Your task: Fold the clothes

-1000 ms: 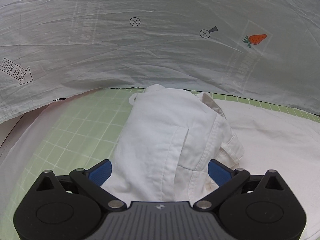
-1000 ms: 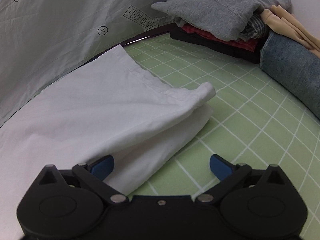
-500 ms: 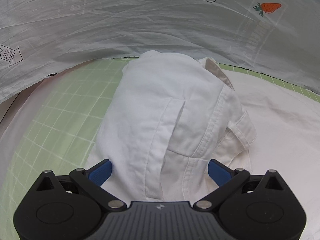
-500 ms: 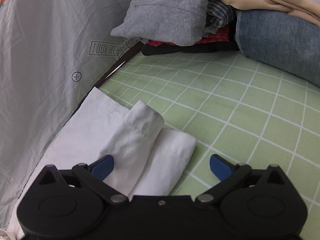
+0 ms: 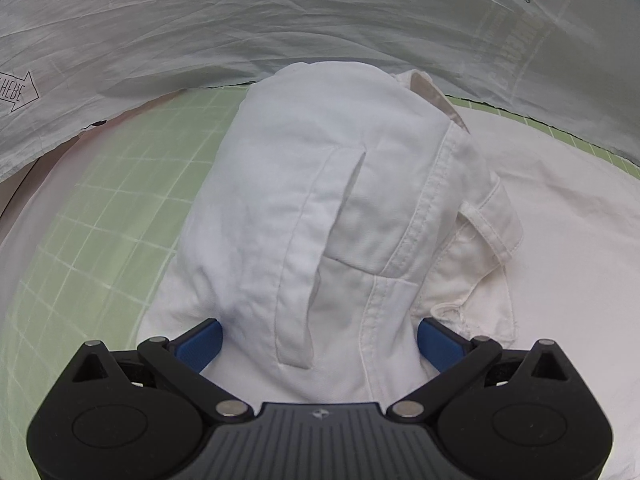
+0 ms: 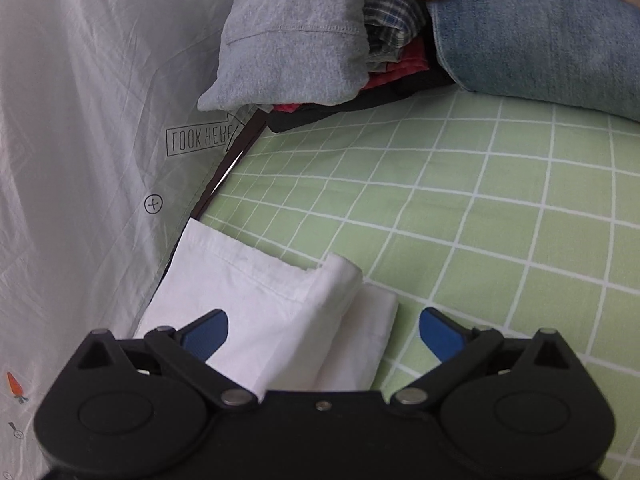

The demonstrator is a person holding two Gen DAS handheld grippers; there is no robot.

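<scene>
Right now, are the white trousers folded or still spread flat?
Partly folded. The white trousers are bunched in a mound at the waist, and the leg ends lie doubled over in layers on the green mat.

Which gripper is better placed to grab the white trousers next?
Left. The left gripper already straddles the bunched waistband of the white cotton trousers, jaws open; the right gripper covers only the leg hems.
</scene>
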